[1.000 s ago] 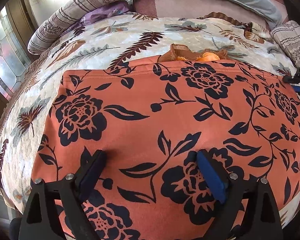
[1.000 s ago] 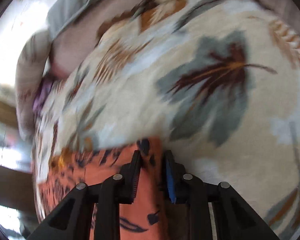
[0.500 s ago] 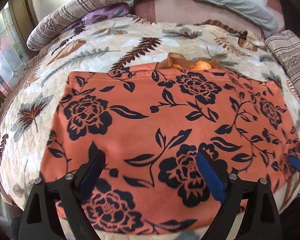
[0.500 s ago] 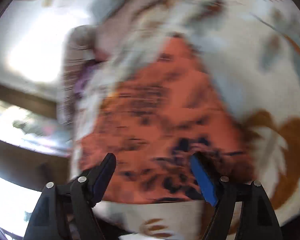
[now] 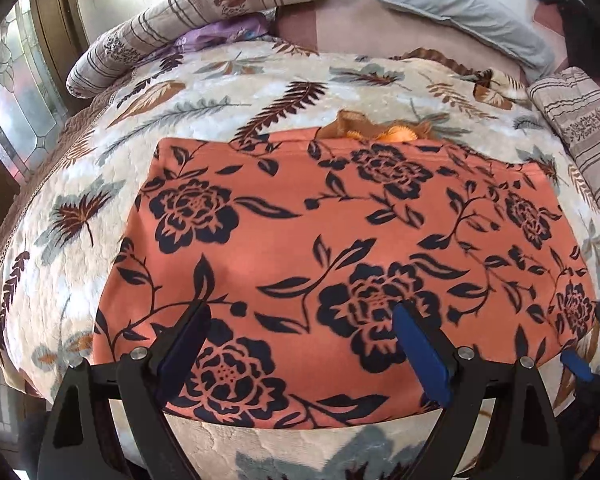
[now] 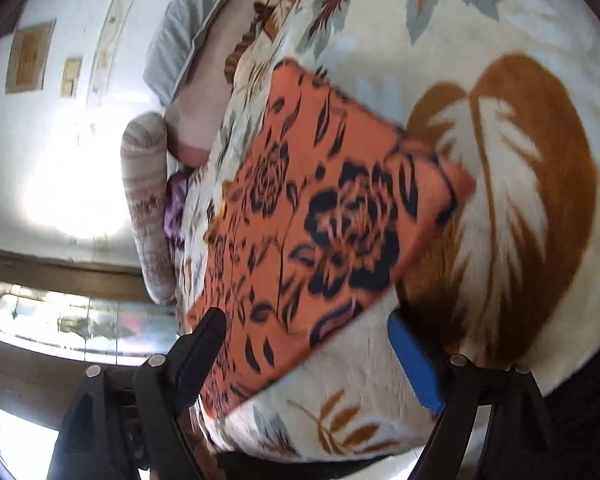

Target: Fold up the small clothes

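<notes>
An orange garment with black flowers point(image 5: 340, 240) lies flat, folded into a wide rectangle, on the leaf-print bedspread point(image 5: 100, 184). My left gripper point(image 5: 300, 344) is open and empty, hovering over the garment's near edge. My right gripper point(image 6: 306, 348) is open and empty, just off the garment's point(image 6: 312, 220) near right corner; its fingers point(image 5: 576, 364) show at the right edge of the left wrist view. A small orange-brown cloth point(image 5: 364, 130) peeks out behind the garment's far edge.
Striped bolsters point(image 5: 196, 20) and a grey pillow point(image 5: 460, 12) line the head of the bed. Another striped pillow point(image 5: 580, 136) lies at the right. A purple cloth point(image 5: 216, 36) sits by the bolster. A window point(image 5: 12, 92) is at the left.
My right gripper let go of the garment's right edge, opened, and drew back to the near right corner. My left gripper pulled back a little and stays open.
</notes>
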{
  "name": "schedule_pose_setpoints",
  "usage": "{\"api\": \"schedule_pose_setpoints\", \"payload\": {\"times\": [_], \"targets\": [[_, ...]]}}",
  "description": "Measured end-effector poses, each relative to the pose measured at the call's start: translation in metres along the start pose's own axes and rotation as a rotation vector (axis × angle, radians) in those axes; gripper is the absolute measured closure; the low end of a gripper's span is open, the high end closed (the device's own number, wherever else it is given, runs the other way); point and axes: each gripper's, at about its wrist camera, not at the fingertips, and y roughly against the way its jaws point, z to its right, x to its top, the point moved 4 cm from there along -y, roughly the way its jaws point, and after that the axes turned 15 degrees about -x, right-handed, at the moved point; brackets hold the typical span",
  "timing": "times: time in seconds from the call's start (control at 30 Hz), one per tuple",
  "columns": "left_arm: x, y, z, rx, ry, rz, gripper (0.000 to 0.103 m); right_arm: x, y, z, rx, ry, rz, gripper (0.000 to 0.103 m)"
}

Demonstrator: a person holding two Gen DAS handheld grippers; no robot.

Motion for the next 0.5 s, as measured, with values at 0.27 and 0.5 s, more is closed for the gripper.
{"api": "schedule_pose_setpoints", "payload": {"times": [0.27, 0.5], "targets": [[0.008, -0.01, 0.007, -0.009, 0.003, -0.01, 0.01, 0.033, 0.0, 0.003, 0.015, -0.067, 0.057, 0.017], [0.009, -0.019, 0.006, -0.005, 0.01, -0.023, 0.01, 0.039, 0.0, -0.005, -0.005, -0.044, 0.083, 0.019]]}}
